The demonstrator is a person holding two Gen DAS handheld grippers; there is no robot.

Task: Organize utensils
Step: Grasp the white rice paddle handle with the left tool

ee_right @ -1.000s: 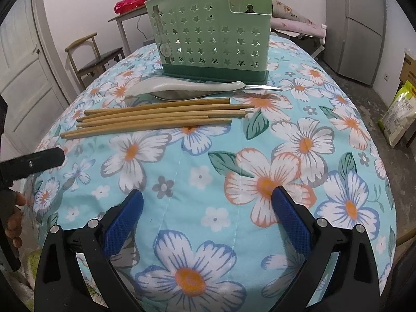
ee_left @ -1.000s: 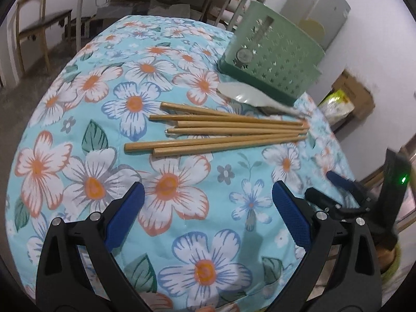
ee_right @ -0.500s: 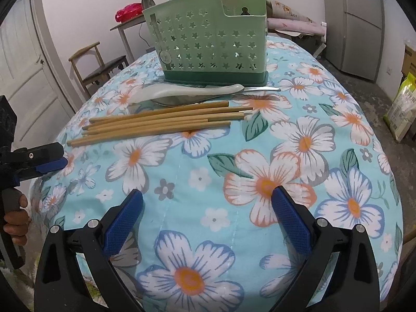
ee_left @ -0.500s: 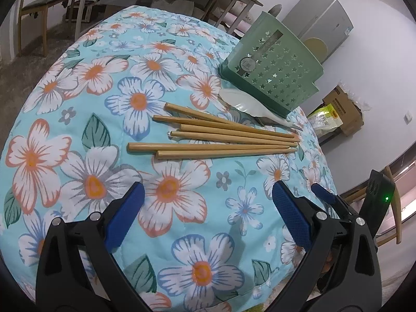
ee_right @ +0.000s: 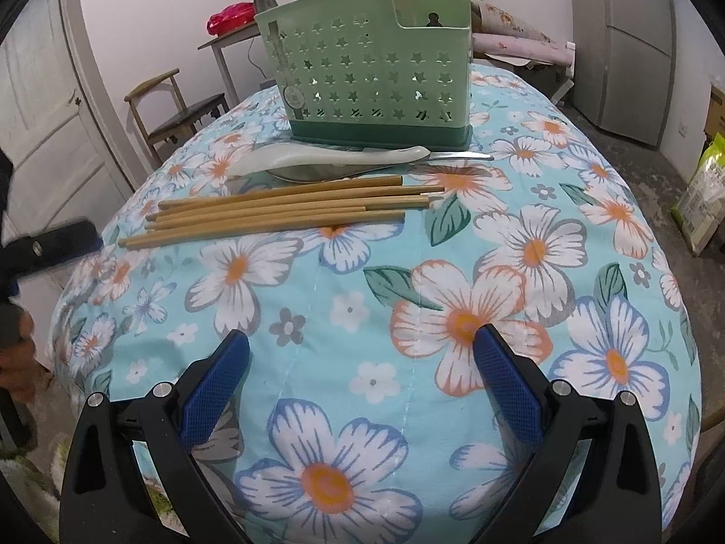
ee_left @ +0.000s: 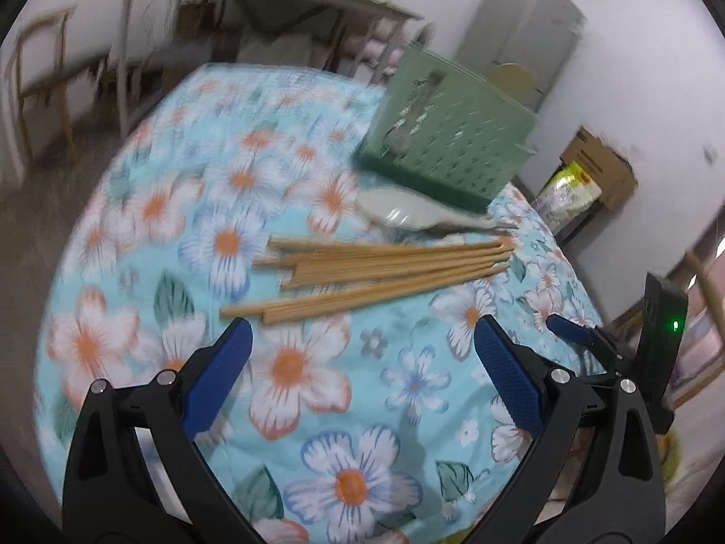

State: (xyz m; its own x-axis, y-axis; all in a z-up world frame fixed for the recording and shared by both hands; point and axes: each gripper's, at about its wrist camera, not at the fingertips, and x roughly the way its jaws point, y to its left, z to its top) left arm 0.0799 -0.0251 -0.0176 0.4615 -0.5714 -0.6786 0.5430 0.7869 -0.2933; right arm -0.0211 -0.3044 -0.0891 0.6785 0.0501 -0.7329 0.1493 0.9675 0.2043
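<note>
We hold both tools above the flowered worktop (ee_right: 521, 245), nothing gathered yet. The left hand-held gripper (ee_left: 360, 362) and the right hand-held gripper (ee_right: 362, 376) each have their jaws spread wide and empty. A bundle of wooden chopsticks (ee_right: 281, 211) lies beside a pale spoon (ee_right: 326, 161), both just in front of the green perforated caddy (ee_right: 376, 77). We judge the approach underway; next, one tool must close on a chopstick and lift it into the caddy.
</note>
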